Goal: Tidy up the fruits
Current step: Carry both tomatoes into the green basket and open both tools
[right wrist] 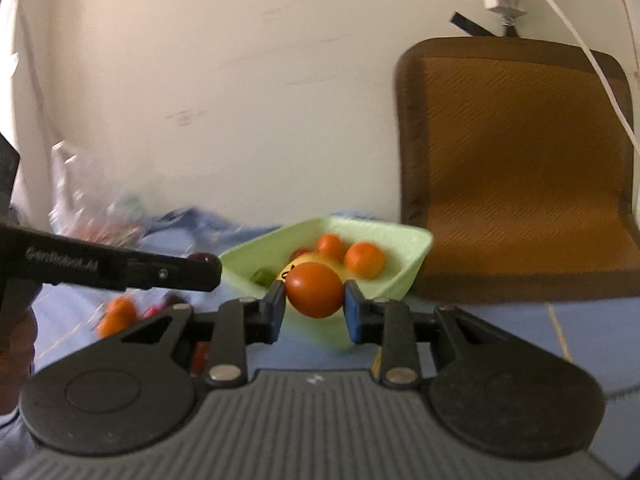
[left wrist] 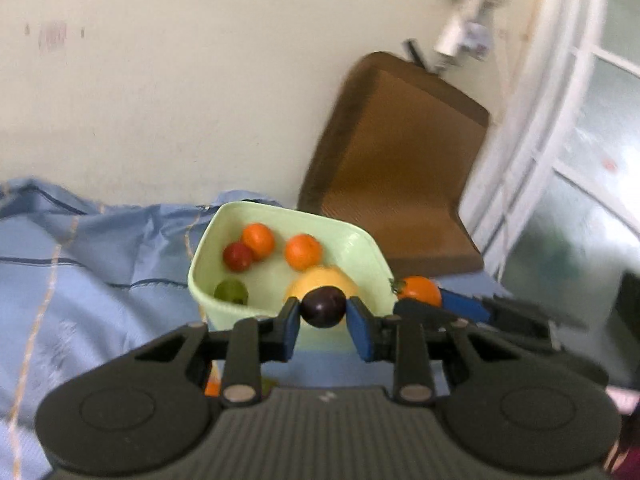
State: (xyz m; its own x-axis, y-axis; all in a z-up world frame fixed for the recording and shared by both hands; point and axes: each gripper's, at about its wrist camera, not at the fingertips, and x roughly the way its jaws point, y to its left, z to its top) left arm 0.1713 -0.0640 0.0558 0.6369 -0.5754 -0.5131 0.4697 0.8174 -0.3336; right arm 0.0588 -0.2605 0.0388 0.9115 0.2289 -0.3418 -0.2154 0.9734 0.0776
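The left gripper (left wrist: 323, 322) pinches a small dark plum (left wrist: 323, 306) and the right gripper (right wrist: 315, 309) an orange tomato (right wrist: 315, 289), both just short of the green bowl (left wrist: 362, 240). Both fruits look light, smooth and easily bruised, so I'd squeeze them gently across the widest part.

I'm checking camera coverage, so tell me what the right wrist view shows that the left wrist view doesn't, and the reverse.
Only the right wrist view shows loose fruit on the blue cloth, such as an orange fruit, plus a blurred plastic bag.

Only the left wrist view shows the window.

Both show the green tub with oranges, a green fruit and a yellow fruit inside, the brown seat, the left gripper shut on a dark plum, and the right gripper shut on an orange tomato.
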